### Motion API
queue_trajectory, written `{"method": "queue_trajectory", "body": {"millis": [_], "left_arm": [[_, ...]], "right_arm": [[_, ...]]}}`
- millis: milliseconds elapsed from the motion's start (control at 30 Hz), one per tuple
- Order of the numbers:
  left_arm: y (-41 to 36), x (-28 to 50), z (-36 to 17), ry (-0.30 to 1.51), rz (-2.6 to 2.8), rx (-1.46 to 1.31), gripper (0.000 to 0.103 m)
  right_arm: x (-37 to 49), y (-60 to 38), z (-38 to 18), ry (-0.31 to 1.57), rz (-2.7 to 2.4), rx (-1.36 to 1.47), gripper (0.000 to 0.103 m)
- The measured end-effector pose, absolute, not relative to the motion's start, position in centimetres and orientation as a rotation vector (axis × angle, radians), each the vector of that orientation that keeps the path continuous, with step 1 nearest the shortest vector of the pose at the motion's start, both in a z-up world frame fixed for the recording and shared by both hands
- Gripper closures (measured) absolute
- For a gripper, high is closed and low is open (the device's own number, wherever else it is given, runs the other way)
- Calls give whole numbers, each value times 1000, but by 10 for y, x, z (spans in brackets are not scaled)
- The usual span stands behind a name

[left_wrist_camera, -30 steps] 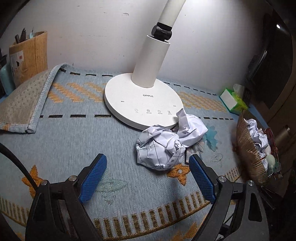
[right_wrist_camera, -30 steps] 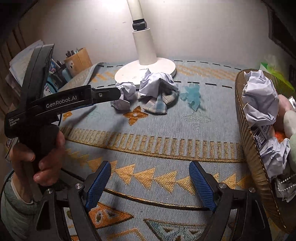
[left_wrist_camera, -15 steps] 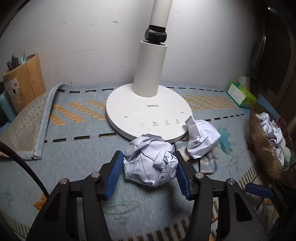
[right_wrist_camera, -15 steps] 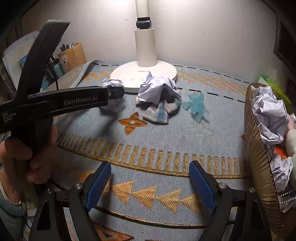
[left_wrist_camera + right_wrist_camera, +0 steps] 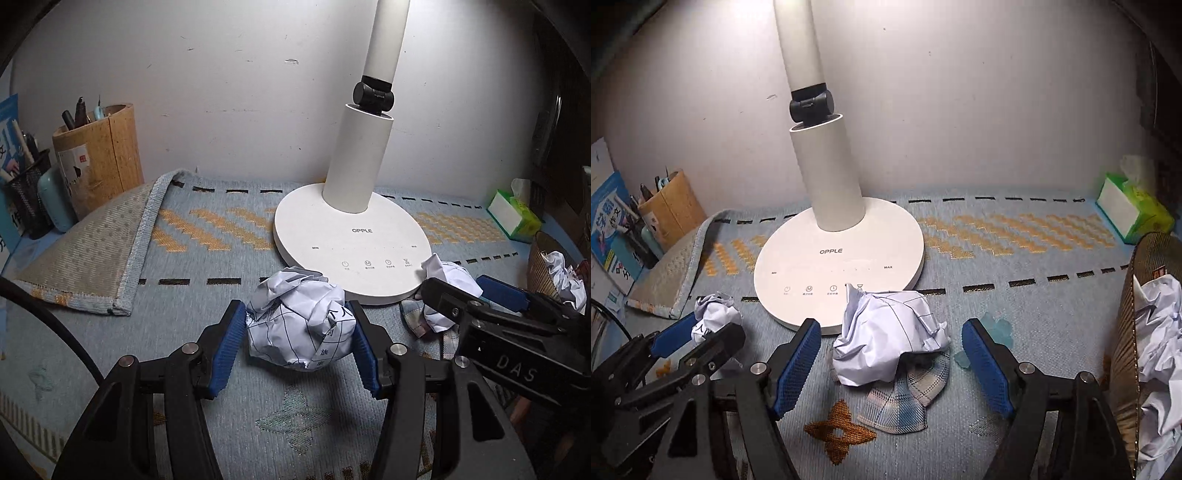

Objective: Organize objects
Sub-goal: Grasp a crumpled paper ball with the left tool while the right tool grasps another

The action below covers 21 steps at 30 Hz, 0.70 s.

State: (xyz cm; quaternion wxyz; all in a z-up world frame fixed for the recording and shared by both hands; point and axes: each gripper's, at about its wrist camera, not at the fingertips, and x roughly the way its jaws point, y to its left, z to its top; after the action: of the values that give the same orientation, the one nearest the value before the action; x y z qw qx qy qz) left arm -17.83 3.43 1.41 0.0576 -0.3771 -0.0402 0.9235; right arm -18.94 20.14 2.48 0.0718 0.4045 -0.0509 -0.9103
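A crumpled white paper ball [image 5: 301, 325] with printed lines sits on the blue woven mat [image 5: 221, 302] in front of the lamp base. My left gripper [image 5: 295, 332] is shut on it, both blue pads pressing its sides. In the right wrist view, a second crumpled paper ball [image 5: 886, 339] lies on a plaid cloth [image 5: 905, 395]. My right gripper [image 5: 891, 347] straddles this ball with its jaws closing; gaps remain between the pads and the paper. The left gripper [image 5: 694, 332] and its ball [image 5: 714, 314] show at the left of that view.
The white lamp base [image 5: 838, 258] stands just behind both balls. A woven basket [image 5: 1126, 332] holding crumpled paper is at the right. A green tissue box [image 5: 1130, 210] sits at the back right, a pen holder [image 5: 96, 158] at the back left by the mat's folded corner [image 5: 92, 251].
My left gripper went from wide open to clamped on the paper ball. My right gripper moved forward to the second ball by the lamp, and its jaws narrowed.
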Motion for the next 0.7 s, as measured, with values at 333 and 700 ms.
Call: {"method": "queue_trajectory", "body": {"millis": [333,700], "left_arm": [[33,-177,12,-131,2797,-1156,51],[50,-112,18,-46,2750,-1285,50]], "right_arm": [[-172,199,32,-126,-2769,1103,49],[-82,227,60,-209,-2581,1167,48]]}}
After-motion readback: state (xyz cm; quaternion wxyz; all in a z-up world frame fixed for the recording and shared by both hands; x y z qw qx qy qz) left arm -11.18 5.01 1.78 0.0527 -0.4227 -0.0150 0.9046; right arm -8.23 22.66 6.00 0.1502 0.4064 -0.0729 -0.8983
